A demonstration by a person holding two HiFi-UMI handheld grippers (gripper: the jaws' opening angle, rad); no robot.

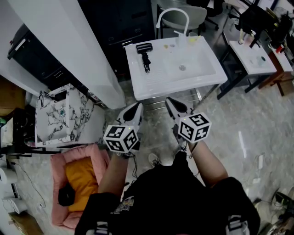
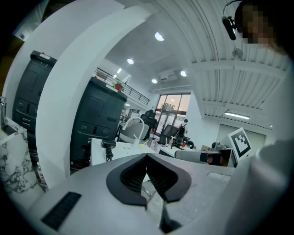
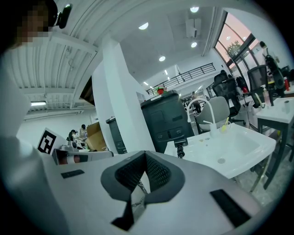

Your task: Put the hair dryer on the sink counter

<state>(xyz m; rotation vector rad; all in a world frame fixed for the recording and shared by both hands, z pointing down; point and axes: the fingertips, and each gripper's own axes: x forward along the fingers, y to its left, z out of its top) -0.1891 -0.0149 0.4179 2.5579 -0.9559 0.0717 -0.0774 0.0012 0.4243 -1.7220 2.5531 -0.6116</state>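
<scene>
Head view: left gripper (image 1: 137,107) and right gripper (image 1: 169,101) side by side before sink counter (image 1: 151,87), fingers (image 1: 133,113) closed, empty.

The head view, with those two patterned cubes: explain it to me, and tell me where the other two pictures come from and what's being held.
There is no robot here. A person holds a hand-held gripper in each hand, and the patterned cubes are parts of those grippers. The head view comes from a camera on the person's head, looking down at the left gripper and the right gripper. The other two pictures come from a camera riding on each gripper, looking along its jaws. Ahead stands a white sink counter with a faucet. A black hair dryer lies on it, left of the basin. Both grippers are shut and hold nothing.
</scene>
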